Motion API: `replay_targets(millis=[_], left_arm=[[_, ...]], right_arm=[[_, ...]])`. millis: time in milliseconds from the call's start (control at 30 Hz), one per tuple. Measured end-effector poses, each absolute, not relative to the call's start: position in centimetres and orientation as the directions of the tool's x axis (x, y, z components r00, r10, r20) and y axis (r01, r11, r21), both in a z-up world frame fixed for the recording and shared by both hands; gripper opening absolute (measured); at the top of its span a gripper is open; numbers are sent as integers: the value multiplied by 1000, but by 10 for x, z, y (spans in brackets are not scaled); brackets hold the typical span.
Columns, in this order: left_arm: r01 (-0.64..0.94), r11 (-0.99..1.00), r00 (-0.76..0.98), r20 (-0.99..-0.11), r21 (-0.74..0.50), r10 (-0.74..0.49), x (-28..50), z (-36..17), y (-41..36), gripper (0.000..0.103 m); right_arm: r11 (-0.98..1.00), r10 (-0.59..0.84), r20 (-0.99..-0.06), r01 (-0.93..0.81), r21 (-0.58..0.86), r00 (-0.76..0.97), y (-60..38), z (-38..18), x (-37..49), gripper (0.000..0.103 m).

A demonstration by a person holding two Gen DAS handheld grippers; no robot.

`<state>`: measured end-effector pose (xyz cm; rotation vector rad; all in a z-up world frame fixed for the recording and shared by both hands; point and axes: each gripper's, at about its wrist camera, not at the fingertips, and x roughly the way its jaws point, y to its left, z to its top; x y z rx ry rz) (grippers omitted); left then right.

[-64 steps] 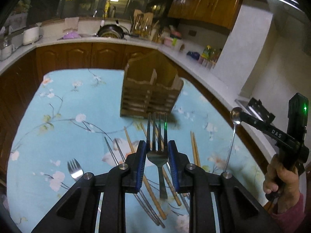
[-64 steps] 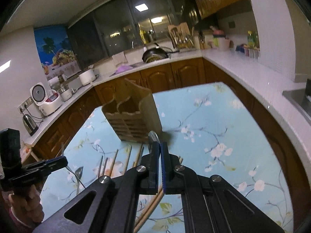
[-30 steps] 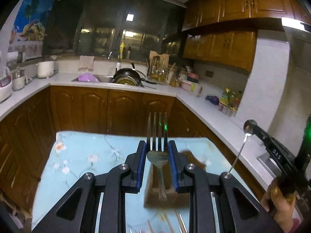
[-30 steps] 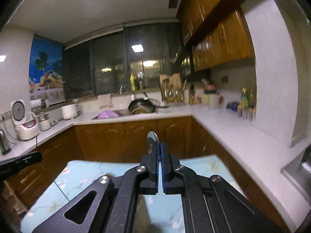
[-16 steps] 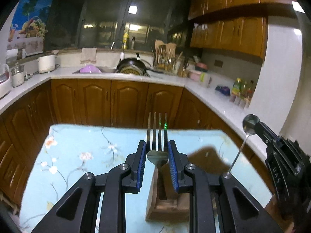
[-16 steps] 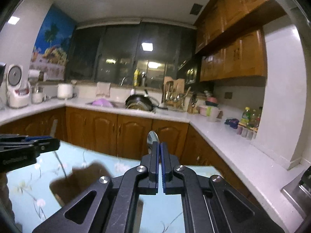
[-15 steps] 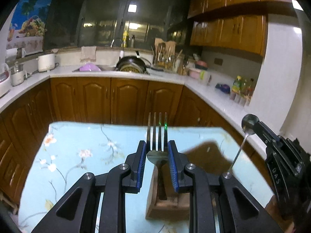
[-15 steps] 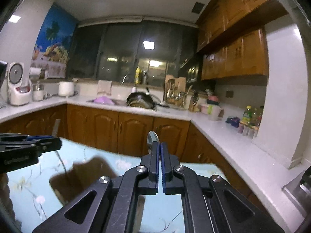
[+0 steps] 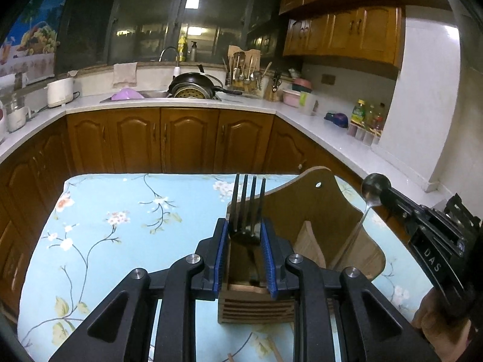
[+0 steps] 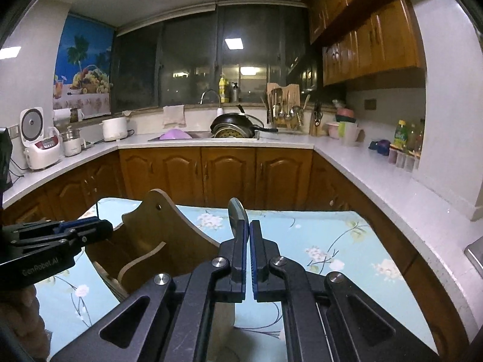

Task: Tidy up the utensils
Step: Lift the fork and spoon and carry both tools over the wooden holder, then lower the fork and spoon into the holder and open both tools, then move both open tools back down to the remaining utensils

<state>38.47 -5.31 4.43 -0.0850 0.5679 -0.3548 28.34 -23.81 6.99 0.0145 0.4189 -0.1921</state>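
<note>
Both wrist views close above wooden caddy.

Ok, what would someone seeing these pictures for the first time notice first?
Probably the fork standing tines-up in the left hand-held gripper, right over the wooden utensil holder on the blue floral tablecloth. Next, the spoon clamped bowl-up in the right hand-held gripper, its handle reaching down into the holder's right side.

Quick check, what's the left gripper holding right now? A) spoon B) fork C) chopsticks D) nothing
B: the left gripper is shut on a fork, tines up, handle pointing down into the wooden utensil holder; the spoon is in the right gripper.
</note>
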Motion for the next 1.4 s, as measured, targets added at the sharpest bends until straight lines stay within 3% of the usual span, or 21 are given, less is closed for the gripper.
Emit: replay_targets(millis=[300,433,467,500,567,733,900,1400], left_arm=[[298,939,776,-529,-173,-344,373,49,-55,21],[282,942,782,-526,-183,-336,368,54,-48,37],[275,944,784,-526,-183,-331,366,57,-46,45],[272,944,787,-522,-184,-329,364,57,-44,48],[252,949,796,-518,-189,-314,356,61,-38,59],[223,954,803,-517,-202,-297,326,61,-20,76],[189,958,800,-532,-215,-277,283,57,-4,79],[113,936,758,-581,-333,-298,160,34,43,80]], right_arm=[[983,-156,-429,183,22,890,-246,68,285,2],[982,-139,-439,182,58,888,-251,70,284,6],[981,-132,-440,181,71,888,-254,71,283,13],[979,-128,-440,183,85,889,-256,73,280,30],[975,-111,-428,181,127,897,-260,77,271,50],[962,-86,-401,181,206,912,-266,89,238,68],[948,-61,-400,179,265,914,-266,91,201,90],[925,-23,-470,197,325,883,-233,46,90,97]])
